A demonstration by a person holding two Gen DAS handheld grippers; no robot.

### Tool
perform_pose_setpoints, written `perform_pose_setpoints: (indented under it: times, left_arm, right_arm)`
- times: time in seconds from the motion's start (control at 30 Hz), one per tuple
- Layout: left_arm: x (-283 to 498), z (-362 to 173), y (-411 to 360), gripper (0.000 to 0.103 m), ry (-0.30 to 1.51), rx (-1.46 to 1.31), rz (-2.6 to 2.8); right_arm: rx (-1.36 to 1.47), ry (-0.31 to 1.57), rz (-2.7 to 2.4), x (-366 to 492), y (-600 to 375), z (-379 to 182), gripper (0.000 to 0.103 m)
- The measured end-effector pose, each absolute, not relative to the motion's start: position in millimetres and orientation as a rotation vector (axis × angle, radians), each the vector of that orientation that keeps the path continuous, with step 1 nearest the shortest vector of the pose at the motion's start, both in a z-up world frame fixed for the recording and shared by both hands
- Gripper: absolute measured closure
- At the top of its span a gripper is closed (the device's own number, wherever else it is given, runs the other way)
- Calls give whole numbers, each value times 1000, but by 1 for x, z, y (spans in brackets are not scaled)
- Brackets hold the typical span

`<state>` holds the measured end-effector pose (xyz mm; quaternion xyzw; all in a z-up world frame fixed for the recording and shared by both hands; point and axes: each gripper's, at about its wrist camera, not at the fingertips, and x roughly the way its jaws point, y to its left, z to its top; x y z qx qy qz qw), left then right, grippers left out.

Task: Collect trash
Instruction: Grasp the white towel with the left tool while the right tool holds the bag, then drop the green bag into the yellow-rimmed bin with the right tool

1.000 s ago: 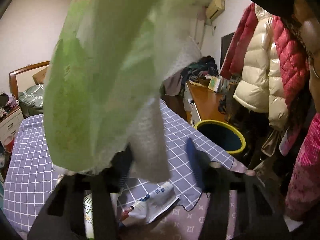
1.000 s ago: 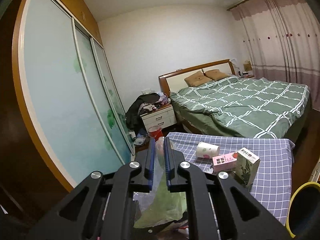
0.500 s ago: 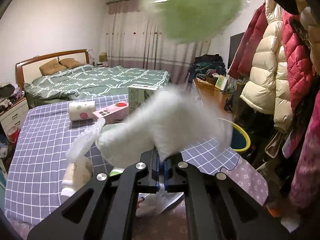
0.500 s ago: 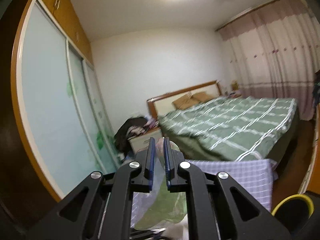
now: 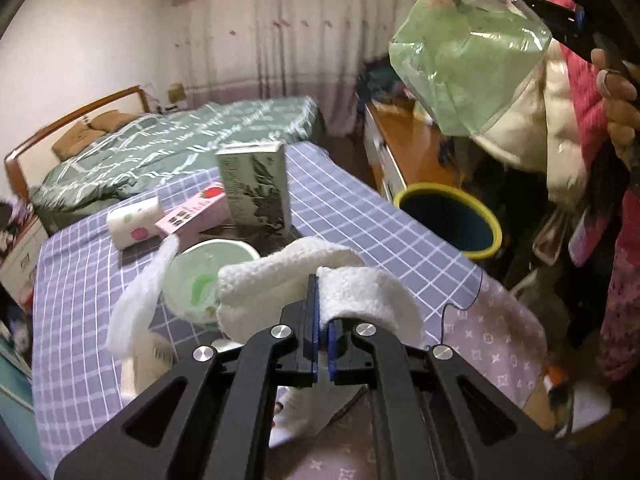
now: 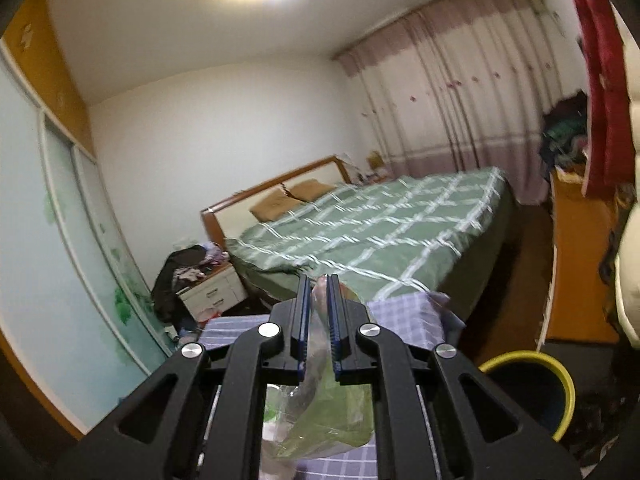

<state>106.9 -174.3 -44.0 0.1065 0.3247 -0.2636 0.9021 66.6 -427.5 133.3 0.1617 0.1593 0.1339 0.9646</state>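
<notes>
- Pinching a white towel-like cloth (image 5: 320, 280) in the left claw (image 5: 319, 320), blue pads pressed together on a fold of it.
- Draping to both sides of the pads, long axis running across the view, one thin end (image 5: 140, 292) trailing down to the left.
- Hanging just above the near edge of the worktop (image 5: 80, 280), covered in a purple checked cloth.
- Sitting directly behind the cloth: a pale green round lid or cup (image 5: 200, 276); exact kind hard to tell.
- Lying farther back on the worktop: a small white roll (image 5: 134, 228) on its side, a pink carton (image 5: 196, 208) lying flat, and a green-and-white box (image 5: 256, 188) standing upright.
- Standing on the floor just beyond the worktop's right edge: a bin with a yellow rim (image 5: 448, 224), mouth open upward.
- Clamping a crumpled green plastic bag (image 6: 320, 412) in the right claw (image 6: 318, 320), pads squeezed on its gathered neck, the body of the bag sagging below.
- Showing in the left view high at the upper right, a hand (image 5: 618, 108) gripping the handle, above and beyond the bin.
- Filling the far room: a bed with a green checked quilt (image 6: 380, 232), a wooden headboard, pink-banded curtains (image 6: 460, 100), sliding wardrobe doors (image 6: 60, 260) on the left, coats (image 5: 560, 120) hanging on the right.
</notes>
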Motion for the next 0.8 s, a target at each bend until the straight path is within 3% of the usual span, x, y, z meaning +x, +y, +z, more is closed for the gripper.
perform_pose_setpoints:
  times: [0.3,0.63,0.7,0.73,0.8]
  left_arm:
    - [140,-38,-197,99,807,305,-576]
    - [141,-11,-222,99,730,331,-601]
    - [141,-8,-226,99,724,342,-606]
    - [141,-7,-230,99,724,349,-612]
    - [142,-7,-234,99,728,356,-620]
  right_arm:
    - [372,388,85,93,-502,71,94]
    - [384,572,-111,144,-560,-13,92]
    - [370,618,-144,154,-563,-29,71]
    - [363,636,-164,157,-566,-39,53]
    - [345,641,-204,157,-569,-47,47]
